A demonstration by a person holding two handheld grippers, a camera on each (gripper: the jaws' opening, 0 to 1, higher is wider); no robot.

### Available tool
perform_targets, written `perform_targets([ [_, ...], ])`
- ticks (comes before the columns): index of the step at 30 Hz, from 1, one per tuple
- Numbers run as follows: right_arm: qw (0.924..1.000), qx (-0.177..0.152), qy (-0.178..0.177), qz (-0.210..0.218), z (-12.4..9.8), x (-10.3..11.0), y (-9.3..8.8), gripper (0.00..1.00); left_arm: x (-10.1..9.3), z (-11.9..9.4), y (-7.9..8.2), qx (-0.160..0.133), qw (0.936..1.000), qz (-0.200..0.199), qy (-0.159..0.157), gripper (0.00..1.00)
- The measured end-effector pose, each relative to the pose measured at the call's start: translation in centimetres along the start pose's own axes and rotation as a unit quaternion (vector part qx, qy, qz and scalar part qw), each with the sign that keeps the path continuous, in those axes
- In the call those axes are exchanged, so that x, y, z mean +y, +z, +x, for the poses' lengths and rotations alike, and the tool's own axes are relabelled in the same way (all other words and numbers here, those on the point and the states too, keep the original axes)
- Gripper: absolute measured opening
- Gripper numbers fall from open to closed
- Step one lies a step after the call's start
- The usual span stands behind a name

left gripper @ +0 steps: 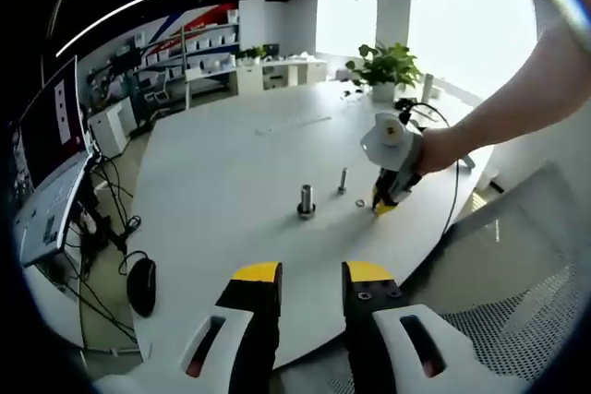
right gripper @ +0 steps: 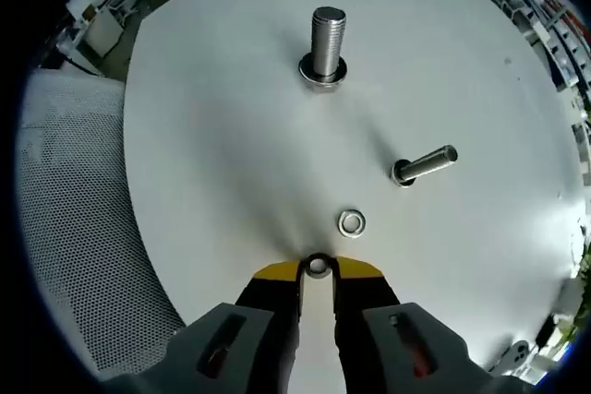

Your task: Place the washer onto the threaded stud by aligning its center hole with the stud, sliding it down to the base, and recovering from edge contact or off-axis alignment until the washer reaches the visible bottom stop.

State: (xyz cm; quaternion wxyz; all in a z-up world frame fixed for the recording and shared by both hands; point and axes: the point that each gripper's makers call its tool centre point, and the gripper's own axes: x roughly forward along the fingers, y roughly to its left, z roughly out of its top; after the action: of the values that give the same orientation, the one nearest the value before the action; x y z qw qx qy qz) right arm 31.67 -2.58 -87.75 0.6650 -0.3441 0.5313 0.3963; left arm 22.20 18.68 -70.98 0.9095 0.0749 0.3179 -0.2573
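On table (right gripper: 203, 154), right gripper (right gripper: 317, 268) pinched washer (right gripper: 318, 267) at tips; second washer (right gripper: 351, 222) lay beside. Left gripper (left gripper: 311, 274) hung released, idle. Pick-up step; next: carry to stud (right gripper: 327, 43), centre hole.

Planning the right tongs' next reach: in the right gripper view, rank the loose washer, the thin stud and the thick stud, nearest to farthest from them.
1. Loose washer, just ahead of the right tongs.
2. Thin stud, farther, to the right.
3. Thick stud, farthest, straight ahead.
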Motion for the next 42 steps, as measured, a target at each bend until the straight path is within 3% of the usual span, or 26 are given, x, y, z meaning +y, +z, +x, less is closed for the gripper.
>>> perform_targets([
  [5,0.9998,0.004,-0.006,-0.021,0.0,0.1,-0.1,0.13,-0.1,-0.1,0.1,-0.003,1.0,0.004,0.0,0.24],
  [11,0.9998,0.0,-0.012,-0.016,-1.0,-0.5,-0.5,0.13,0.3,-0.3,0.2,-0.006,0.9999,0.0,0.01,0.24],
  [18,0.9989,-0.033,-0.035,-0.001,-3.4,-2.6,1.0,0.13,0.1,-0.3,0.2,-0.007,1.0,-0.001,0.005,0.24],
  [26,0.9956,-0.065,-0.066,-0.013,-5.2,-4.6,3.1,0.13,0.0,-0.2,0.2,-0.005,1.0,0.006,0.006,0.24],
  [42,0.99,-0.1,-0.095,-0.029,-5.9,-6.2,7.3,0.13,0.3,-0.3,0.3,-0.012,0.9999,-0.006,0.007,0.24],
])
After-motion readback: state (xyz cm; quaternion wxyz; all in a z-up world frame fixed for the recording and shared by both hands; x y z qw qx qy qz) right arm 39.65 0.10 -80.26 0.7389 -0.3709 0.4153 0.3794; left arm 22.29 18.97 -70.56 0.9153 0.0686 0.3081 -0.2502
